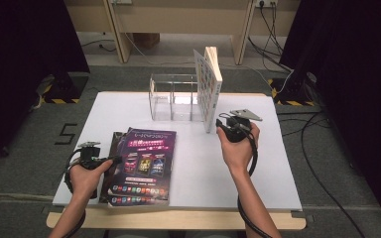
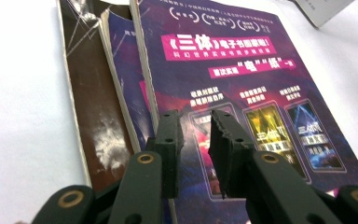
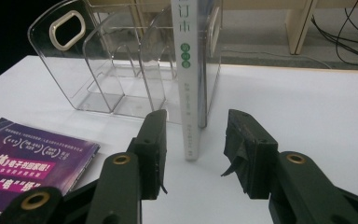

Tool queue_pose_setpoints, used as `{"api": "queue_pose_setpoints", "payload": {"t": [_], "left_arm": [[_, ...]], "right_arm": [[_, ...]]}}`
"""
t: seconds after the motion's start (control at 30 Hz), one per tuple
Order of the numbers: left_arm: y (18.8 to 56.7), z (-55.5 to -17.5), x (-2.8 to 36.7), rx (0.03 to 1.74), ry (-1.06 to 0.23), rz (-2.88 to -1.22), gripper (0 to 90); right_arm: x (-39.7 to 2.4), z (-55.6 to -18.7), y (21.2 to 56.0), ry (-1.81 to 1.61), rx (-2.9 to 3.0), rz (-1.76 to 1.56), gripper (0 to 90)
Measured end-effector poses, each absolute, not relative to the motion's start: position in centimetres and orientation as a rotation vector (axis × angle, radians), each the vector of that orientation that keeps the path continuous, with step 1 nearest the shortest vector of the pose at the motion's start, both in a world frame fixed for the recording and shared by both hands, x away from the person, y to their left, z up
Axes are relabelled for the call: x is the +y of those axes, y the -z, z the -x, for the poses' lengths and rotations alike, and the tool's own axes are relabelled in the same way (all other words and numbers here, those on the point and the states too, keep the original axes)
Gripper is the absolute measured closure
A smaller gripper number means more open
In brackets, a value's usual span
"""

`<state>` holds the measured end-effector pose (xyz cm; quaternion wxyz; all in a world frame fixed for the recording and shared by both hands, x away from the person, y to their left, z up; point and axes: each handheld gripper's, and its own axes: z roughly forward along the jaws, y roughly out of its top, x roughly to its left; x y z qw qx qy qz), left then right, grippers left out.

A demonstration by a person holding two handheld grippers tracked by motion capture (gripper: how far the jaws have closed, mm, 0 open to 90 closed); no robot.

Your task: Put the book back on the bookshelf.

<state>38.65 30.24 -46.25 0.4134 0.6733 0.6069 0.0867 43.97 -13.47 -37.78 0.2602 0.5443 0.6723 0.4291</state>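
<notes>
Two handheld grippers work at a white table [image 1: 278, 163]. Left gripper [image 1: 110, 160] sits at the left edge of a small stack of books lying flat near the table's front; in the left gripper view its black jaws stand a narrow gap apart over the purple top cover, and whether they press on anything cannot be told. Right gripper [image 1: 222, 123] hovers with jaws wide apart, one on each side of the near edge of an upright book [image 1: 211, 87], not touching it.

At the back of the table stands a clear plastic file holder [image 1: 173, 96] with several dividers and an oval handle hole in one wall. Its left slots hold nothing. The upright book stands at its right end, seemingly in the last slot, with its near end sticking out toward the person.

That book is tall and slim, with a white spine printed with characters and green marks, and a cover patterned in small coloured squares.

The purple book [image 1: 146, 163] on top of the stack has a glossy purple cover with white characters, a pink banner and three small cover pictures. Beneath it lie another purple book and a brown one [image 2: 91, 98].
</notes>
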Motion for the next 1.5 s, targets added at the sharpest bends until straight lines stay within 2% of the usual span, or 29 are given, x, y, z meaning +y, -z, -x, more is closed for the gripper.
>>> {"api": "queue_pose_setpoints", "payload": {"t": [0.67, 1.1, 1.23, 1.5], "left_arm": [[47.0, -42.4, 30.4, 1.587, -0.289, -1.779, 82.2], [47.4, -43.0, 30.4, 1.591, -0.253, -1.810, 88.8], [47.5, -43.0, 30.0, 1.579, -0.206, -1.814, 88.9], [47.3, -42.3, 28.2, 1.548, -0.246, -1.864, 88.8]], "right_arm": [[-13.3, -43.4, 41.2, -1.121, 1.924, -1.527, 60.0], [-12.9, -43.5, 42.3, -1.111, 1.990, -1.552, 59.1], [-12.4, -43.5, 42.6, -1.113, 2.012, -1.567, 58.7], [-10.9, -43.6, 43.6, -1.108, 2.091, -1.584, 57.7]]}}
